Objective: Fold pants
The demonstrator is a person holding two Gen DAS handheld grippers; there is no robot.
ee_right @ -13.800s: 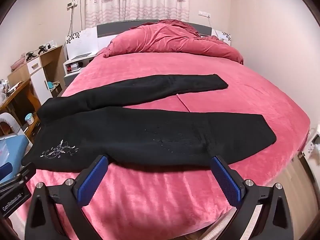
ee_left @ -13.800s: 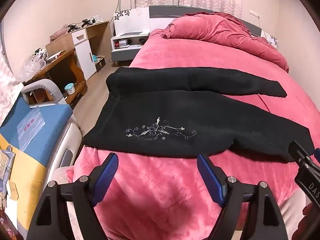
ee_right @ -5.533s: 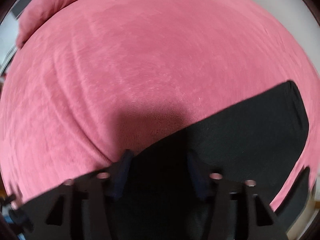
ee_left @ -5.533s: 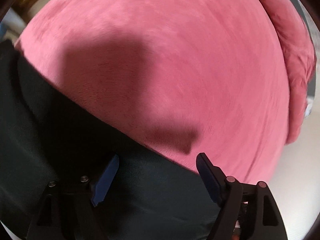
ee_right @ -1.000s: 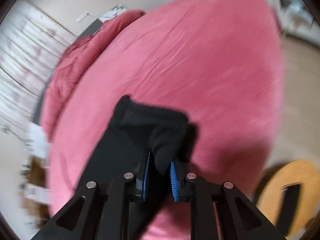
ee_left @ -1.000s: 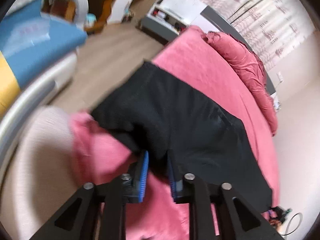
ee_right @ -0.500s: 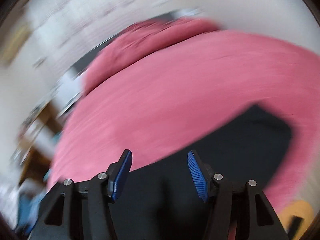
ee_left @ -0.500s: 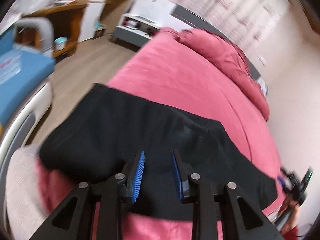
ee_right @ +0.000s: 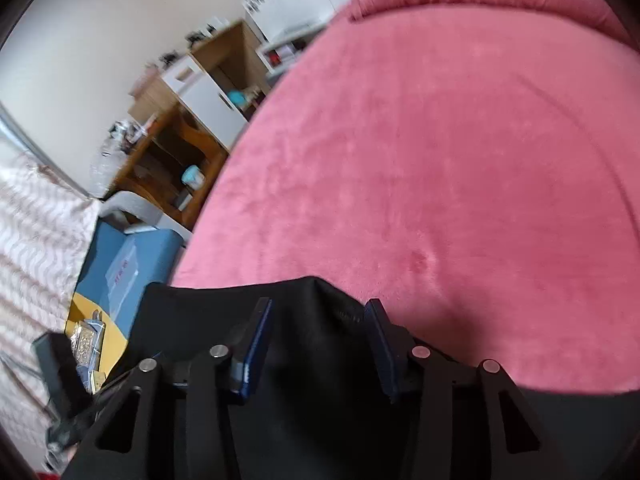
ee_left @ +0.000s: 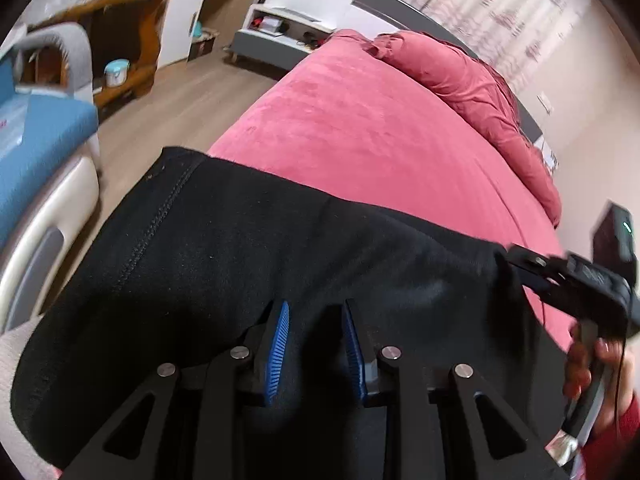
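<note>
- The black pants (ee_left: 248, 248) lay folded along the near edge of the pink bed (ee_left: 360, 128), likely ready for another fold.
- The left gripper (ee_left: 314, 340) hung over them, jaws apart, holding nothing.
- The right gripper (ee_right: 318, 344) was open too, above the cloth.
- A teal pot (ee_left: 117, 73) sat in the wooden shelf (ee_left: 132, 32); what it held was hidden.
</note>
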